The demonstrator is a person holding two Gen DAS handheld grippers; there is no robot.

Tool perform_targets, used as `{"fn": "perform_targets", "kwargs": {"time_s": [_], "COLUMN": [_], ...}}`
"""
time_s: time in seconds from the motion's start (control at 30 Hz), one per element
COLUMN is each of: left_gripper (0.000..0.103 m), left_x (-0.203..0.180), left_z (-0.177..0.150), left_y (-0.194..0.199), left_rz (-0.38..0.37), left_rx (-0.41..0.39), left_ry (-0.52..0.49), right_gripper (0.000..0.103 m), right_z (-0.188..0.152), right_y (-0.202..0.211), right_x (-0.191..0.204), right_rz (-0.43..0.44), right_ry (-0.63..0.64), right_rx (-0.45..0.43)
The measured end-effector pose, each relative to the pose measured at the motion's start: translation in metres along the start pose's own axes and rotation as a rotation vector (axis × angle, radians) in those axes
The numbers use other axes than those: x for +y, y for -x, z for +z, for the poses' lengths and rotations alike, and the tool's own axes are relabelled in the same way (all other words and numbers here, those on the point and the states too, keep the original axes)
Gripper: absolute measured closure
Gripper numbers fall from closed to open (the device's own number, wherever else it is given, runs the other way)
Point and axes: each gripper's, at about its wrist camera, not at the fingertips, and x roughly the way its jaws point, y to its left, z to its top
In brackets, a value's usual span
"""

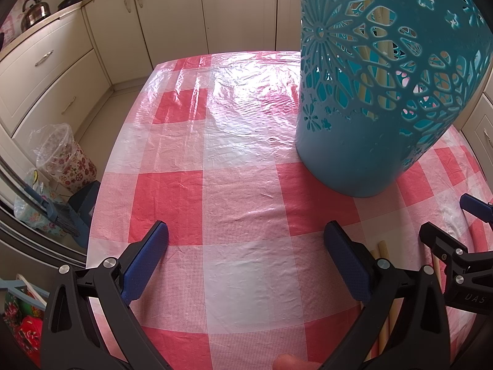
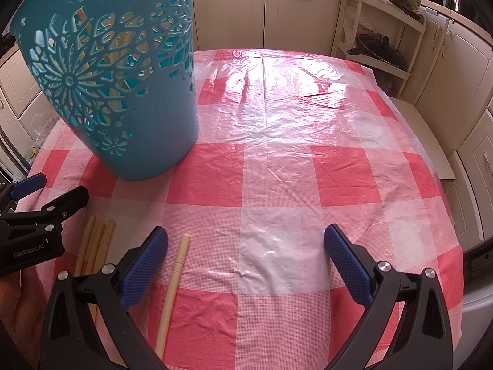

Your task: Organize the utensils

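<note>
A teal cut-out utensil holder [image 1: 369,98] stands upright on the red-and-white checked table, with several wooden chopsticks inside; it also shows in the right wrist view [image 2: 123,92]. One loose chopstick [image 2: 174,283] lies on the cloth by my right gripper's left finger. Three more chopsticks [image 2: 97,246] lie to its left, also glimpsed in the left wrist view [image 1: 382,249]. My left gripper [image 1: 246,259] is open and empty over the cloth, left of the holder. My right gripper [image 2: 246,262] is open and empty, right of the loose chopstick.
The tablecloth [image 2: 292,166] has a shiny plastic cover. Cream kitchen cabinets [image 1: 185,15] stand around the table. A floral bin [image 1: 64,157] with a plastic liner stands on the floor at left. A white rack [image 2: 379,46] holding a pan lid stands at right.
</note>
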Motion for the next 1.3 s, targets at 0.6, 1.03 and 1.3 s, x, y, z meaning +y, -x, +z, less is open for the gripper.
{"fn": "perform_targets", "kwargs": {"time_s": [0.6, 1.03, 1.3], "left_gripper": [0.006, 0.006, 0.006], "left_x": [-0.0038, 0.0005, 0.0026], "left_z": [0.0010, 0.0010, 0.0015], "left_y": [0.0008, 0.0009, 0.0001], "left_rz": [0.019, 0.005, 0.009], "left_rx": [-0.004, -0.001, 0.000], "left_ry": [-0.011, 0.005, 0.014], "right_gripper": [0.006, 0.006, 0.006], "right_z": [0.0002, 0.0006, 0.0008], "right_y": [0.0000, -0.0005, -0.0005], "right_x": [-0.0001, 0.0004, 0.0011], "right_rz": [0.000, 0.000, -0.002], "right_ry": [0.000, 0.000, 0.001], "right_rx": [0.000, 0.000, 0.001]}}
